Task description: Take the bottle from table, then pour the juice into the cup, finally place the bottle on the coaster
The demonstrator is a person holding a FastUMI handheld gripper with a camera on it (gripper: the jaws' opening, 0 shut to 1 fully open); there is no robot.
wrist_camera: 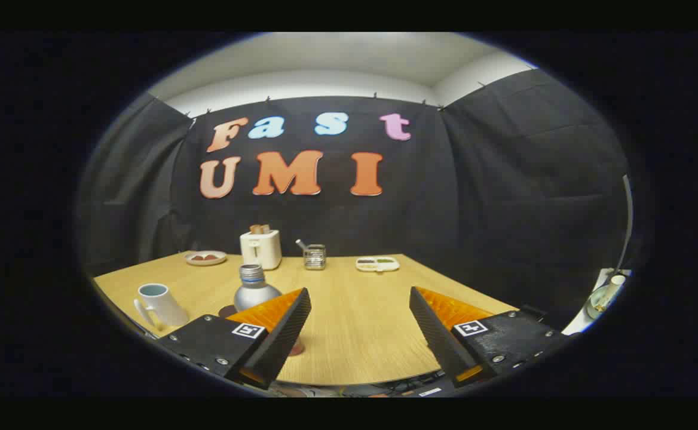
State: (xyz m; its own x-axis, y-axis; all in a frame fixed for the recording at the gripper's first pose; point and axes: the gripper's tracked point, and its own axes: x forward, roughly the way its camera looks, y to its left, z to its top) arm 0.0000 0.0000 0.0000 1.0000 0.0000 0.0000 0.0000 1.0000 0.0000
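Brushed-metal bottle (254, 289), wood-grain table (355, 322)

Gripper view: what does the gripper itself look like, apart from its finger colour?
The gripper has two wedge-shaped fingers with ribbed inner faces. Each sits on a dark block with small screws and a square black-and-white marker on top.

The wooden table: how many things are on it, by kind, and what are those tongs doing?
Silver metal bottle: 1
White mug: 1
White toaster: 1
Round plate: 1
Clear glass jar: 1
White divided tray: 1
Dark round coaster: 1
Total: 7
The tongs are open, holding nothing, the bottle just beyond one finger.
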